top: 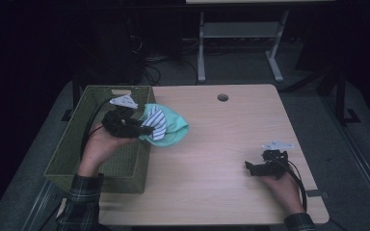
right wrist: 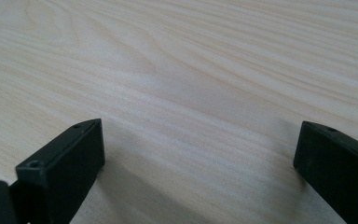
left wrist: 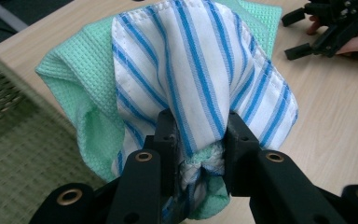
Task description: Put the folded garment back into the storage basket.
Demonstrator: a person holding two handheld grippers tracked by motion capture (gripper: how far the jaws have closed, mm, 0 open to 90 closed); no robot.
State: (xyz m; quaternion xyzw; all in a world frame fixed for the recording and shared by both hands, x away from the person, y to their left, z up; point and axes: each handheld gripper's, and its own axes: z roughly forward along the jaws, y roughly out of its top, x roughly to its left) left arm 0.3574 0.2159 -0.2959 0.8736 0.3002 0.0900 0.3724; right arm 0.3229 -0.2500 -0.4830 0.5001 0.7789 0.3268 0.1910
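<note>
A pale wooden bench (top: 221, 159) sat in a dim room, seen from above. At its left edge stood a green woven basket (top: 70, 149), rectangular and open at the top.

The person's left hand (top: 101, 144) reached in from the bottom left and held the left tool (top: 144, 129) above the basket's right rim. In the left gripper view, its two black jaws were clamped on a bunch of cloth: a white cloth with blue stripes (left wrist: 200, 70) was pinched between them, and a mint green waffle-weave cloth (left wrist: 74, 88) was gathered behind and beside it. From above, the two cloths hung together just past the basket's right wall, over the bench, with the striped cloth (top: 156, 122) lying against the green cloth (top: 173, 127).

The right hand (top: 282, 185) rested near the bench's right front corner, well apart from the cloths, holding the right tool (top: 251, 168). In the right gripper view, its jaws stood wide apart with nothing but bare wood grain between them. A small round hole (top: 222, 97) marked the bench's far edge.
</note>
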